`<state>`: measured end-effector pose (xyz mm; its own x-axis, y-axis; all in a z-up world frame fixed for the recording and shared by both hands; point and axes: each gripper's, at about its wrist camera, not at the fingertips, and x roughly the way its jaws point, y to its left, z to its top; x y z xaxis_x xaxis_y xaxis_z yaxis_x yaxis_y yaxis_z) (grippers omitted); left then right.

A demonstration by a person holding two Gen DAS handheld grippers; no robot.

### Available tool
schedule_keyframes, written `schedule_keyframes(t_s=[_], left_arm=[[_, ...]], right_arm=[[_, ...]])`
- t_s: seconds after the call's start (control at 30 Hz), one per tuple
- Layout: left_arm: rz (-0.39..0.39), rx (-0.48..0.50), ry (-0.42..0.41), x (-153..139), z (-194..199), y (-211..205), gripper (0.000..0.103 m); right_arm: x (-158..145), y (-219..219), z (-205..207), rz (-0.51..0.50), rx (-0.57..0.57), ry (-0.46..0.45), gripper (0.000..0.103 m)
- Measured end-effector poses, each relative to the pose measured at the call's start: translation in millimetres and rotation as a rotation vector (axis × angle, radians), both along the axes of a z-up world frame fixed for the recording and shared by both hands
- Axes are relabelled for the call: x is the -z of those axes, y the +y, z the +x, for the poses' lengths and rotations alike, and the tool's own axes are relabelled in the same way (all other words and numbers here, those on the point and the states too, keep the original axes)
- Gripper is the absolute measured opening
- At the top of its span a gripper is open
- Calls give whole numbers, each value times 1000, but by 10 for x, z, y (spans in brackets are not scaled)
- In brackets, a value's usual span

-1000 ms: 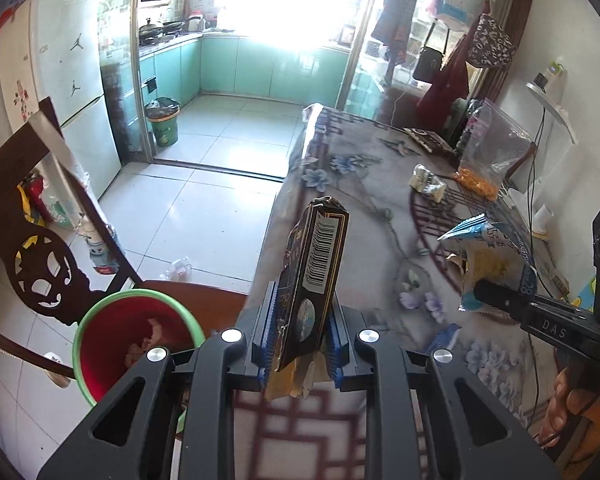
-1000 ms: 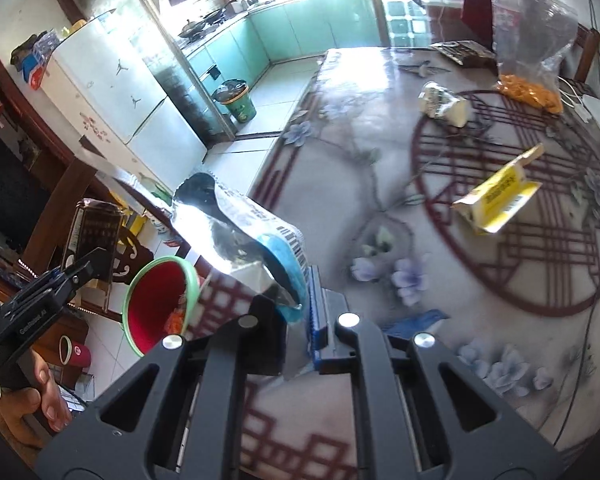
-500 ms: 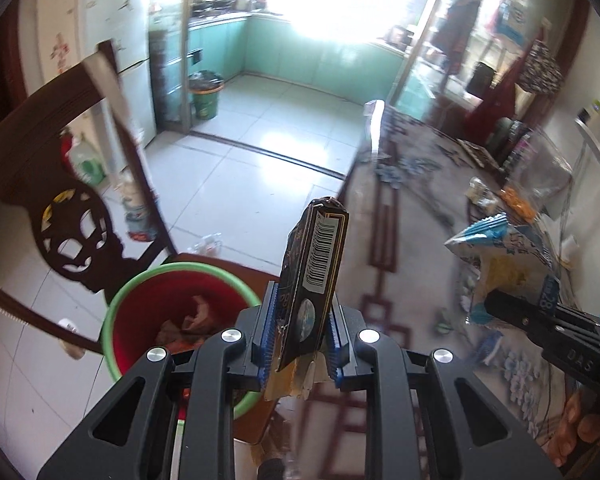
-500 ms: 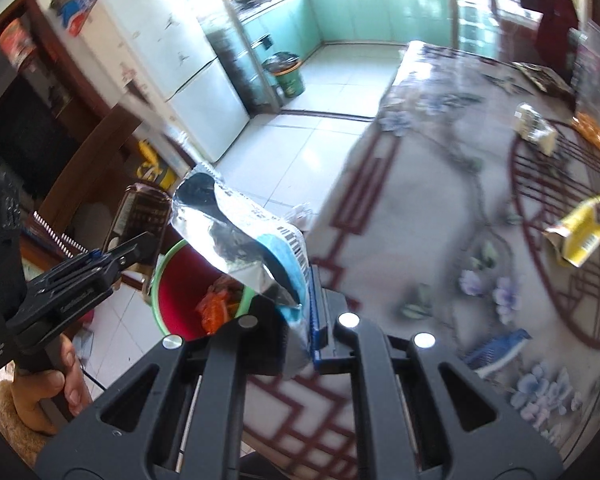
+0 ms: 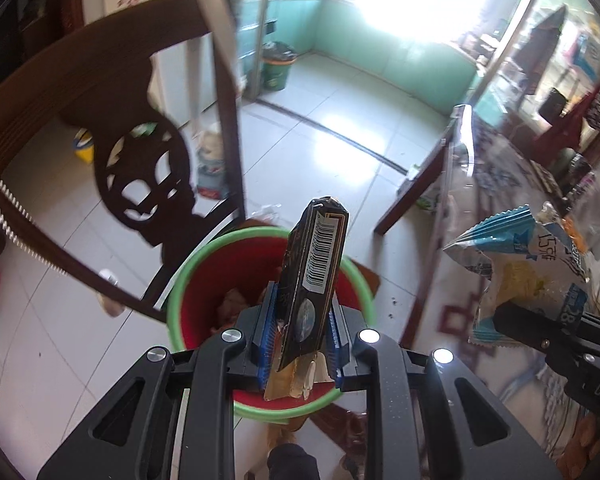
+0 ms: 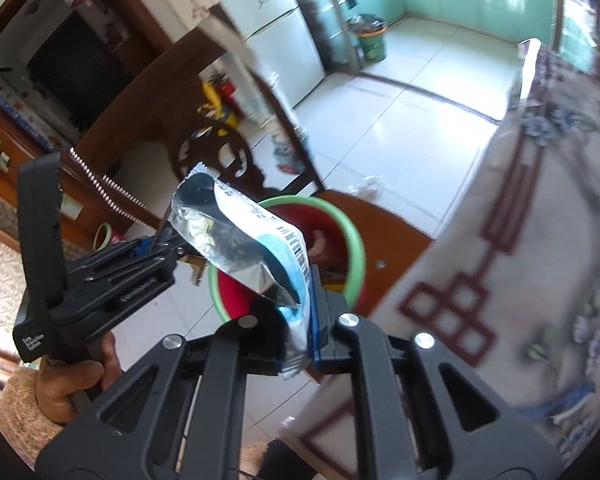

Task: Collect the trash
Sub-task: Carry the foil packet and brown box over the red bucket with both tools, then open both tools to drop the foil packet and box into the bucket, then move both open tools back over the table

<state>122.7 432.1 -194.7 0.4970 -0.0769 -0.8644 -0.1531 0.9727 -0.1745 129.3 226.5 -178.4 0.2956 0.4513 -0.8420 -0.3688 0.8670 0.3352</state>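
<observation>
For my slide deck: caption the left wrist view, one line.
Left hand-held gripper clamps a dark wrapper above a red bin beside the table.

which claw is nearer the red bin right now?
Left. The left claw holds a dark box right over the red bin; the right claw is beside it, nearer the table.

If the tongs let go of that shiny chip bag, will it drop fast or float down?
The chip bag looks torn open, crinkled and thin, so probably very light; it may flutter rather than drop straight. It bends over the right tongs, so it is likely floppy and might miss the red bin.
</observation>
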Motion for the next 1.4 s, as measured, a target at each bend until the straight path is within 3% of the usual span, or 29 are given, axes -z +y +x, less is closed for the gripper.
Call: schedule_keyframes(t_s=[0.3, 0.33, 0.37, 0.4, 0.43, 0.47, 0.63, 0.77, 0.93, 1.03, 1.07, 1.13, 1.23, 1.3, 1.4], left_arm=[[-18, -48, 68, 253, 40, 263, 21], [-13, -52, 74, 266, 45, 274, 22], [-13, -56, 77, 282, 56, 290, 24], [-9, -65, 88, 305, 68, 310, 38], [-9, -72, 91, 315, 73, 329, 48], [-7, -80, 86, 311, 73, 347, 64], [-18, -89, 76, 280, 80, 359, 66], [-51, -55, 62, 220, 105, 223, 66], [-70, 60, 31, 78, 148, -222, 67], [-86, 141, 25, 5, 187, -561, 67], [-90, 165, 24, -16, 193, -675, 67], [-99, 221, 20, -70, 204, -958, 67], [-113, 291, 11, -162, 183, -1404, 67], [-127, 323, -7, -263, 174, -1674, 67], [-148, 354, -54, -499, 173, -2109, 67]], right_arm=[[327, 431, 158, -33, -97, 95, 10], [341, 455, 174, -36, -102, 97, 14], [359, 487, 196, -34, -108, 104, 31], [378, 516, 223, -34, -111, 114, 44], [379, 531, 243, -37, -105, 112, 64], [347, 520, 249, -36, -90, 89, 67], [255, 372, 208, -47, -82, 63, 67], [173, 72, 169, -60, -27, 34, 74], [29, -672, 86, -138, 81, -8, 83], [-51, -1367, 4, -229, 188, -21, 92], [-76, -1769, -34, -234, 279, -3, 93], [-100, -2301, -107, -187, 428, 29, 94], [-71, -3407, -286, -50, 790, 76, 95], [13, -3831, -341, -13, 921, 96, 95], [303, -4302, -240, 6, 1017, 160, 95]])
